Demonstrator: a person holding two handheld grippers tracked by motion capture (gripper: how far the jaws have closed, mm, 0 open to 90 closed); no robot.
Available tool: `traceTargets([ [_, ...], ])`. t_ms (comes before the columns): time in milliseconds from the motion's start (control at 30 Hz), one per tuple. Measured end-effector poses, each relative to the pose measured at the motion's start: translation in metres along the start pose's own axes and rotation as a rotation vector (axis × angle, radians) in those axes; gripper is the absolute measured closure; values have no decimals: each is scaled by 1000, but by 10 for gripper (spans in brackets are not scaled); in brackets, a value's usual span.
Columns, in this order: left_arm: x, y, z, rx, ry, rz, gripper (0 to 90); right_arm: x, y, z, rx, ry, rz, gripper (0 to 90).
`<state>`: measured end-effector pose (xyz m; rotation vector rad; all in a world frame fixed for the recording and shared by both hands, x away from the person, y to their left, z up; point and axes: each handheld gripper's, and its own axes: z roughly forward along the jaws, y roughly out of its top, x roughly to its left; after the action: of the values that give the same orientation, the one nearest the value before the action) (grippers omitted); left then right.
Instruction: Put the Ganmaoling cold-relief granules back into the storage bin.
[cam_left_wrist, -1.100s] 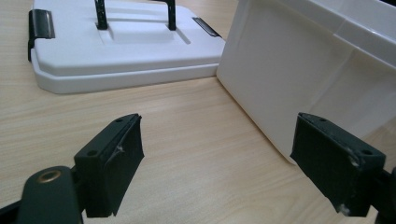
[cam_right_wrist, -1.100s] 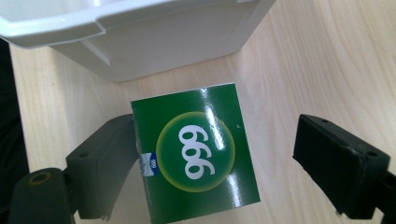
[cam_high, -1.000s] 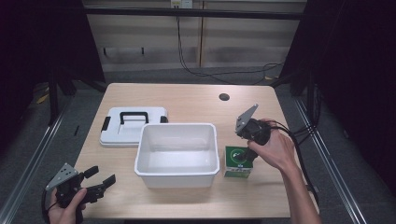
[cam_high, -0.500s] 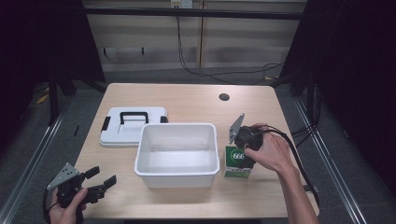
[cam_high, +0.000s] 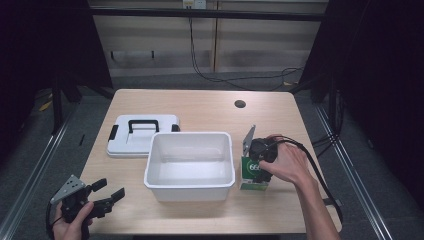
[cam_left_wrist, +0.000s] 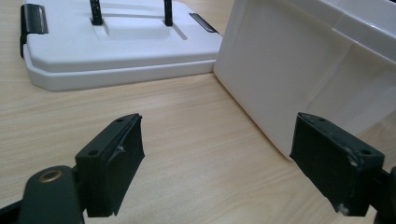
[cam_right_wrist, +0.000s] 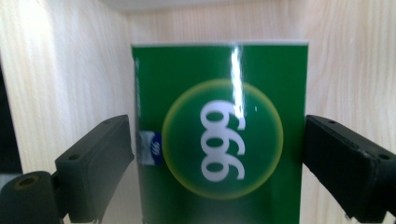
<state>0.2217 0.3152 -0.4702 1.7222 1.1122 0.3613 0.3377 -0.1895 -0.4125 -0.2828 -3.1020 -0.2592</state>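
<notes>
My left gripper (cam_high: 102, 196) idles at the table's near left corner, jaws spread over bare wood. My right gripper (cam_right_wrist: 219, 154) straddles the flat green cardboard box with a "999" disc (cam_right_wrist: 219, 140), lying just right of the open white plastic bin (cam_high: 190, 165); its 2 jaws stand spread, barely touching. I judge the grasp is in hand; next I must squeeze squarely, then lift. The white lid with black handle (cam_high: 142, 134) lies beyond, far left.
</notes>
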Motion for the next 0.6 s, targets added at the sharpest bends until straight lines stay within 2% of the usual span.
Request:
traceTargets([
  [100, 0, 0, 0, 0, -1, -3, 166, 0, 1, 4, 31, 8, -7, 89],
  [133, 0, 0, 0, 0, -2, -2, 166, -1, 1, 6, 27, 11, -27, 89],
  [300, 0, 0, 0, -1, -2, -4, 166, -2, 3, 10, 51, 21, -22, 98],
  [333, 0, 0, 0, -1, -2, -3, 166, -3, 3, 12, 58, 19, -37, 104],
  [567, 1, 0, -1, -2, -1, -6, 166, -2, 6, 13, 71, -2, -25, 131],
  [600, 1, 0, -1, -2, 0, -5, 166, -1, 6, 13, 80, -1, -4, 130],
])
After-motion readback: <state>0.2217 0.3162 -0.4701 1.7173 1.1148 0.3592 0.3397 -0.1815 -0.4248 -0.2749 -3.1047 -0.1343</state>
